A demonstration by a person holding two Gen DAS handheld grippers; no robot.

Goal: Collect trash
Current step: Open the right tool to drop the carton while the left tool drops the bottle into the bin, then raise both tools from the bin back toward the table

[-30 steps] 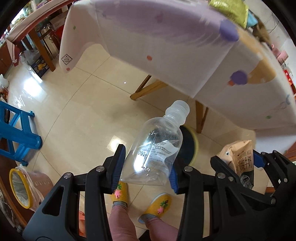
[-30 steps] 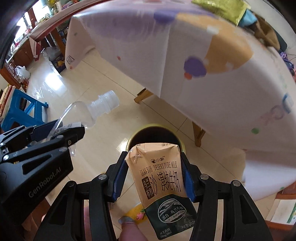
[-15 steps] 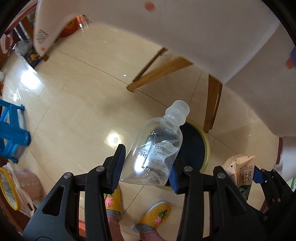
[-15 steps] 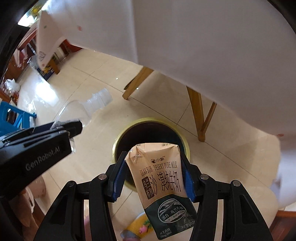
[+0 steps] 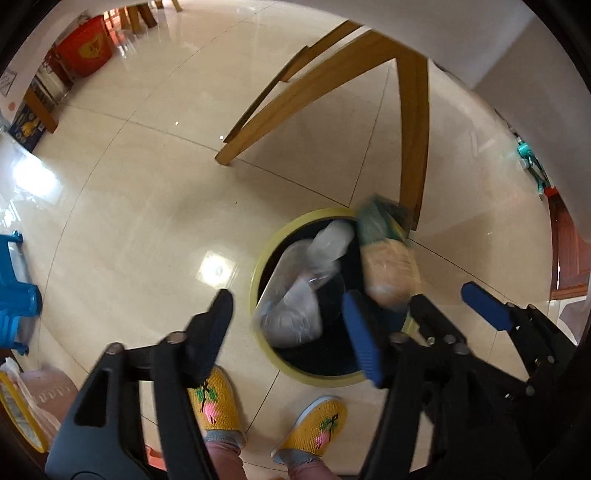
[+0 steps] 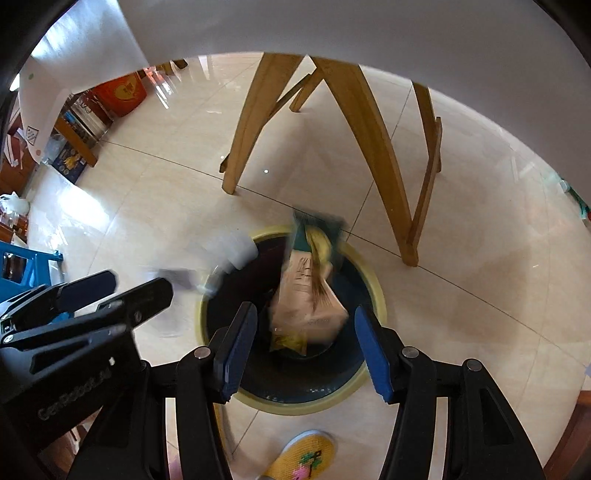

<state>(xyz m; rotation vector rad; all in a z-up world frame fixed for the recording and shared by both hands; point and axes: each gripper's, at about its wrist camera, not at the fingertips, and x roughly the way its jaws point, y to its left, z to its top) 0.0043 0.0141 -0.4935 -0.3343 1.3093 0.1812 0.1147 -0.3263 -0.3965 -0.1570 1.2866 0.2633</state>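
Straight below both grippers a round bin with a yellow rim (image 5: 258, 273) (image 6: 306, 408) stands on the tiled floor. A clear plastic bottle (image 5: 295, 291) (image 6: 232, 251) is in the air, blurred, over the bin's left side. A tan and green milk carton (image 5: 388, 266) (image 6: 310, 295) is tumbling into the bin's mouth, also blurred. My left gripper (image 5: 290, 325) (image 6: 118, 291) hangs open above the bin with nothing in it. My right gripper (image 6: 304, 352) (image 5: 454, 306) is open too, and the carton is loose beyond its blue pads (image 6: 236, 350).
Wooden table legs (image 6: 373, 155) (image 5: 413, 122) stand just behind the bin under a white tablecloth (image 6: 332, 29). A person's yellow slippers (image 5: 218, 402) (image 6: 303, 458) are close in front of the bin. A blue stool (image 5: 14, 295) is at the left, a red bucket (image 5: 85, 48) far back.
Both grippers dropped lower over the bin and opened. The bottle left the left gripper and the carton left the right; both are falling into the bin.
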